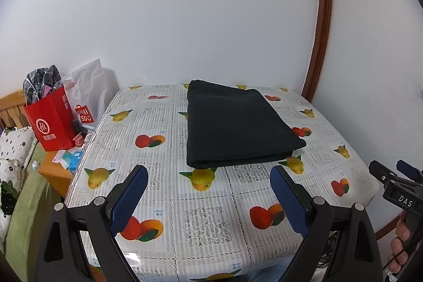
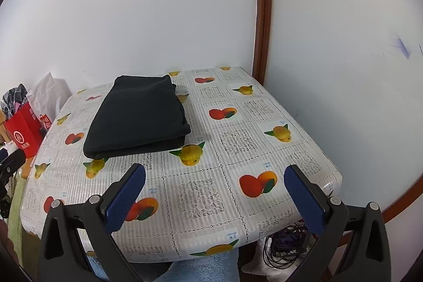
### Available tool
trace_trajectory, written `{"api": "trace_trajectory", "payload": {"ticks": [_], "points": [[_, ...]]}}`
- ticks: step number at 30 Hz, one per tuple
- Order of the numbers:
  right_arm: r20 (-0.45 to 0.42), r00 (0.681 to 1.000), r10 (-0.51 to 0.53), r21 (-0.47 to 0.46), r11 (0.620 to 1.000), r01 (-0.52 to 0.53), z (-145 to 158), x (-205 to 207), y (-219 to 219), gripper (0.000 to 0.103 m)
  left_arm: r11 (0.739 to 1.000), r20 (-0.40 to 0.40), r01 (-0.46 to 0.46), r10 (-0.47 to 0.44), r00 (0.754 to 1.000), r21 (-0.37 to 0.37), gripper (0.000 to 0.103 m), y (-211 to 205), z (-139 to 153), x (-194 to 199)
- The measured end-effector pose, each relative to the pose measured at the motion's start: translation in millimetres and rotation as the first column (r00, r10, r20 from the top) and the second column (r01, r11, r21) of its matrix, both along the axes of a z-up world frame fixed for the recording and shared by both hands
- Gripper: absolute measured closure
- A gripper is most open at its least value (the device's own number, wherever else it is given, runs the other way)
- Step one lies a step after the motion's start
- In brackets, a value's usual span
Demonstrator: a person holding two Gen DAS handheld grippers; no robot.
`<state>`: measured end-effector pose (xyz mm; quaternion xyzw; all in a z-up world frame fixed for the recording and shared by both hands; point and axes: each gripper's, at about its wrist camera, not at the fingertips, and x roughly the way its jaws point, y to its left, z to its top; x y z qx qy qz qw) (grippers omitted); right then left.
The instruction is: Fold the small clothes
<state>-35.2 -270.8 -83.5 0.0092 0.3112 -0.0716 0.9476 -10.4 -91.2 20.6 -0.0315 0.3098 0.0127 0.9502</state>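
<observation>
A black garment (image 1: 235, 126) lies folded into a flat rectangle on the far half of the table (image 1: 201, 218); it also shows in the right wrist view (image 2: 140, 115). My left gripper (image 1: 208, 173) is open and empty, held above the table's near half, short of the garment's near edge. My right gripper (image 2: 215, 173) is open and empty, above the near right part of the table (image 2: 264, 147); it also shows at the right edge of the left wrist view (image 1: 391, 171).
The table has a fruit-print plastic cover and stands against white walls at the back and right. A red paper bag (image 1: 51, 120) and a white bag (image 1: 86, 99) stand on a wooden stand at the left. Cables (image 2: 285, 247) lie under the table.
</observation>
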Motion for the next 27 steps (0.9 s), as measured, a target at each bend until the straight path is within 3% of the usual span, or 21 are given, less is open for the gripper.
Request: {"api": "trace_trajectory", "payload": {"ticks": [27], "points": [[-0.012, 1.0, -0.015, -0.015, 1.0, 0.015, -0.7, -1.0, 0.1, 0.0, 1.0, -0.014, -0.011, 0.011, 1.0, -0.009, 0.009, 3.7, -7.2, -1.6]]}}
